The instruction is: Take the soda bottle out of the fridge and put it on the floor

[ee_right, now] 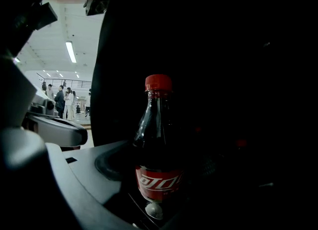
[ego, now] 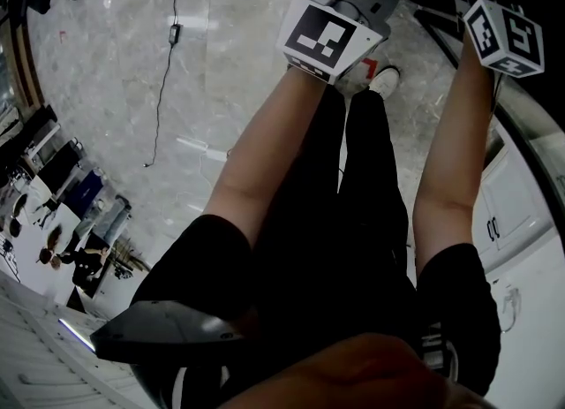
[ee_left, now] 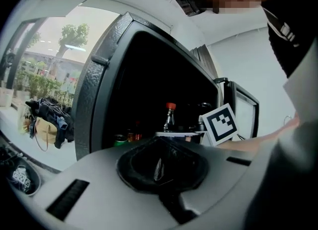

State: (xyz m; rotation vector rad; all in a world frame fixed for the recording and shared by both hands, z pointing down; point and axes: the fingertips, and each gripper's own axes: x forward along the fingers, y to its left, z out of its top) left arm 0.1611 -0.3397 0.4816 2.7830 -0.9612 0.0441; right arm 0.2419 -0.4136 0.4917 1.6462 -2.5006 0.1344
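Note:
The soda bottle (ee_right: 158, 139), dark with a red cap and a red label, stands upright in the dark fridge (ee_left: 149, 80). My right gripper (ee_right: 160, 200) is shut on its lower body at the label. In the left gripper view the same bottle (ee_left: 170, 117) shows deep inside, beside the right gripper's marker cube (ee_left: 221, 123). My left gripper (ee_left: 158, 167) hangs outside the fridge opening, shut with nothing held. The head view shows only both marker cubes, left (ego: 331, 36) and right (ego: 503, 36), above the person's bare forearms; the jaws are hidden there.
A green can (ee_left: 119, 138) and small bottles (ee_left: 131, 135) stand low in the fridge at the left. The fridge's thick grey frame (ee_left: 97, 90) edges the opening. Marble floor (ego: 221, 71) with a cable (ego: 163, 71) lies below. White cabinets (ego: 521, 222) stand right. People (ee_right: 64, 102) stand far off.

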